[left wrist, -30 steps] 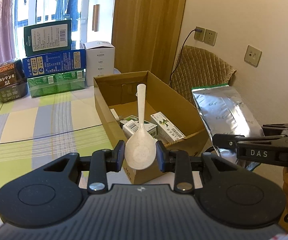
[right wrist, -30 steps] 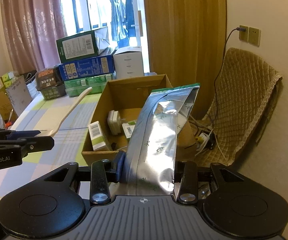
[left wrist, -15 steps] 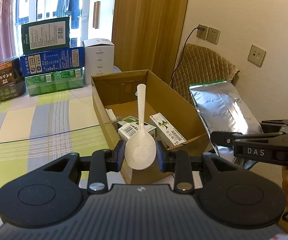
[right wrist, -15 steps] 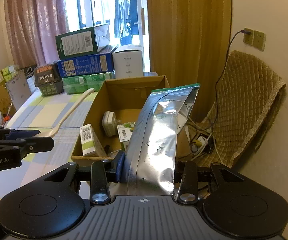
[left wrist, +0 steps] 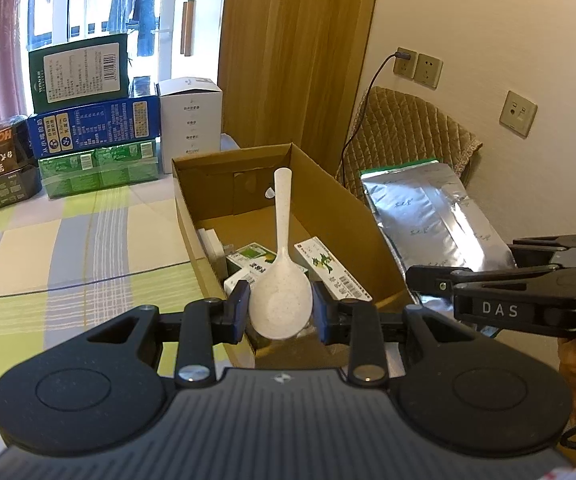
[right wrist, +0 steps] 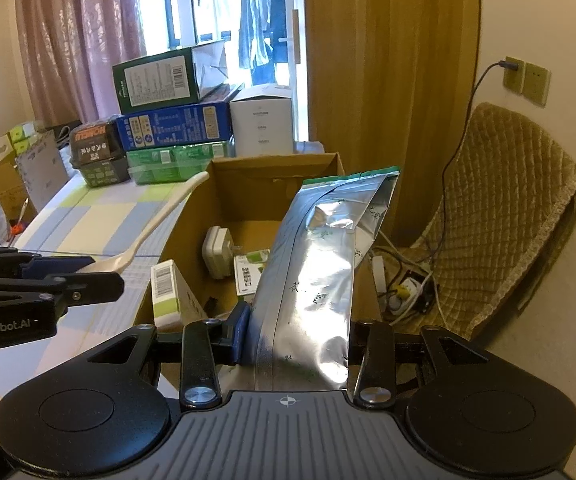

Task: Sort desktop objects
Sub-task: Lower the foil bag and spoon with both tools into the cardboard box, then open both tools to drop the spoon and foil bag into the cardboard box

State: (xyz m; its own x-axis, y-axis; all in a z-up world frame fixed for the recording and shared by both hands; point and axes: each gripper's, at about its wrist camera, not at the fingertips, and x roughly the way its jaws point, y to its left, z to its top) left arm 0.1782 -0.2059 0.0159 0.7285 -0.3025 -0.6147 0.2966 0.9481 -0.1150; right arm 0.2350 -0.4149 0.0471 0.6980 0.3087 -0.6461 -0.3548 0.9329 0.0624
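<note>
Left hand-held gripper (left wrist: 280,312) clamps a speckled white plastic spoon (left wrist: 281,292) by its bowl above the open cardboard box (left wrist: 340,208), while the right hand-held gripper (right wrist: 296,340) pinches a crinkled silver foil bag (right wrist: 320,264) at 3 o'clock of it.

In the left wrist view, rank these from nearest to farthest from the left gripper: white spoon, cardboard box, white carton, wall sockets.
1. White spoon, clamped in the jaws of the left gripper.
2. Cardboard box, just ahead, open.
3. White carton, behind the box, left.
4. Wall sockets, far wall, right.
</note>
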